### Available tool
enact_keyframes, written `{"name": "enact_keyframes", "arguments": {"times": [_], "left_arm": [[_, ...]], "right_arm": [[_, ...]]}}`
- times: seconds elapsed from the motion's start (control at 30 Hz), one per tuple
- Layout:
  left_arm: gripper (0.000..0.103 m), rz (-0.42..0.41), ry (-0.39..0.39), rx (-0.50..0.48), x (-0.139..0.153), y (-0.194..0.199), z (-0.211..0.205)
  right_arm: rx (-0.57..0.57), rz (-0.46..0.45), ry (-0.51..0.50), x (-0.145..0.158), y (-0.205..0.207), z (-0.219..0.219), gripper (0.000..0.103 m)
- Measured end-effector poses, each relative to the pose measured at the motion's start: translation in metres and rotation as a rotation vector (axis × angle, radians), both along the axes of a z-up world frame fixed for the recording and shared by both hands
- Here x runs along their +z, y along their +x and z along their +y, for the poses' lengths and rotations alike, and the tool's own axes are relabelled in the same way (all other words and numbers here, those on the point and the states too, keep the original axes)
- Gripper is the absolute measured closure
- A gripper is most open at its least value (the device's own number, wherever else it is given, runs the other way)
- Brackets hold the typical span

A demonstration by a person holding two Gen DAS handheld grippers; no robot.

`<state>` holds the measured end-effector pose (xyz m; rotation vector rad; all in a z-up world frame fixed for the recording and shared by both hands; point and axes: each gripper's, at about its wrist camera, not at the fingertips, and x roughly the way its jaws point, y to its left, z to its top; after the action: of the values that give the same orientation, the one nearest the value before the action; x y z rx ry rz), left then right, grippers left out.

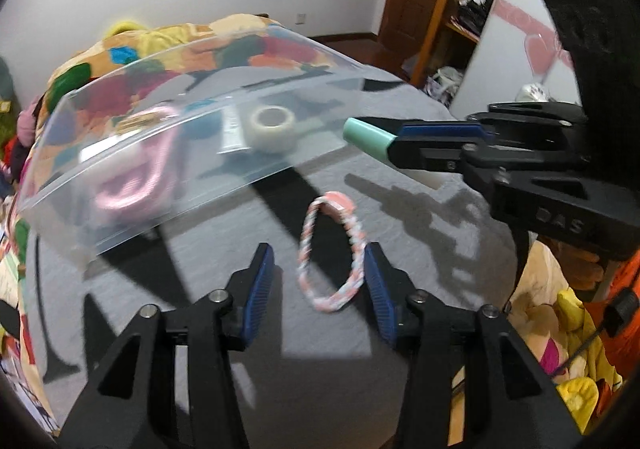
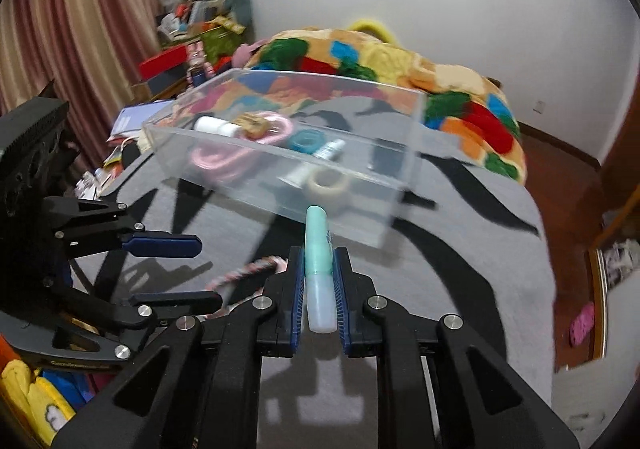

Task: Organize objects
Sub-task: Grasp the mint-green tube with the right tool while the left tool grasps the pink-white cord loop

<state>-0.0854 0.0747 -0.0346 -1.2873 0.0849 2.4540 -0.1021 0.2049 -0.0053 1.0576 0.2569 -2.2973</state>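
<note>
A clear plastic box (image 1: 132, 185) (image 2: 360, 217) stands on the grey bed cover. Inside it lie a pink rope ring (image 1: 138, 179) (image 2: 224, 159), a tape roll (image 1: 272, 129) (image 2: 330, 185), a small tube (image 1: 234, 131) (image 2: 320, 159), a blue ring (image 2: 306, 139) and a white bottle (image 2: 210, 125). A braided pink-and-white ring (image 1: 332, 257) (image 2: 248, 269) lies on the cover in front of the box. My left gripper (image 1: 320, 277) (image 2: 208, 271) is open, its fingers either side of that ring. My right gripper (image 2: 318, 261) (image 1: 394, 141) is shut on a mint-green tube (image 2: 318, 249) (image 1: 366, 135), held near the box's front wall.
A colourful patchwork blanket (image 2: 460, 117) (image 1: 120, 57) lies behind the box. A wooden shelf (image 1: 460, 1) and a white board (image 1: 520, 41) stand at the right. Clutter is piled by the curtain (image 2: 80, 29). The bed edge drops to a wooden floor (image 2: 568, 169).
</note>
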Motion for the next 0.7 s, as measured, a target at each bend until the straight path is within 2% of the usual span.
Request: {"name": "enact_keyframes", "arguments": {"times": [0.07, 0.17, 0.23, 0.27, 0.3, 0.33, 0.5, 0.7], "left_arm": [[0.046, -0.014, -0.011, -0.013, -0.004, -0.008, 0.010], [0.046, -0.019, -0.060, 0.001, -0.012, -0.022, 0.020], [0.057, -0.018, -0.083, 0.023, -0.018, -0.030, 0.022], [0.068, -0.002, -0.085, 0.029, -0.017, -0.028, 0.022], [0.087, 0.005, -0.083, 0.028, -0.016, -0.028, 0.021], [0.094, 0.006, -0.077, 0.026, -0.015, -0.025, 0.020], [0.097, 0.050, -0.061, 0.054, -0.006, -0.016, 0.005], [0.097, 0.122, -0.003, 0.090, 0.027, -0.005, -0.017]], "right_arm": [[-0.023, -0.005, -0.010, -0.002, 0.002, 0.012, 0.090], [-0.039, -0.014, -0.026, -0.005, 0.005, 0.022, 0.090], [-0.045, -0.022, -0.044, -0.007, 0.006, 0.026, 0.090], [-0.048, -0.024, -0.050, -0.007, 0.006, 0.027, 0.090], [-0.049, -0.026, -0.059, -0.008, 0.006, 0.028, 0.090], [-0.049, -0.026, -0.066, -0.008, 0.006, 0.029, 0.090], [-0.049, -0.013, -0.106, -0.003, 0.009, 0.028, 0.090], [-0.040, 0.029, -0.149, 0.015, 0.009, 0.020, 0.090]]}}
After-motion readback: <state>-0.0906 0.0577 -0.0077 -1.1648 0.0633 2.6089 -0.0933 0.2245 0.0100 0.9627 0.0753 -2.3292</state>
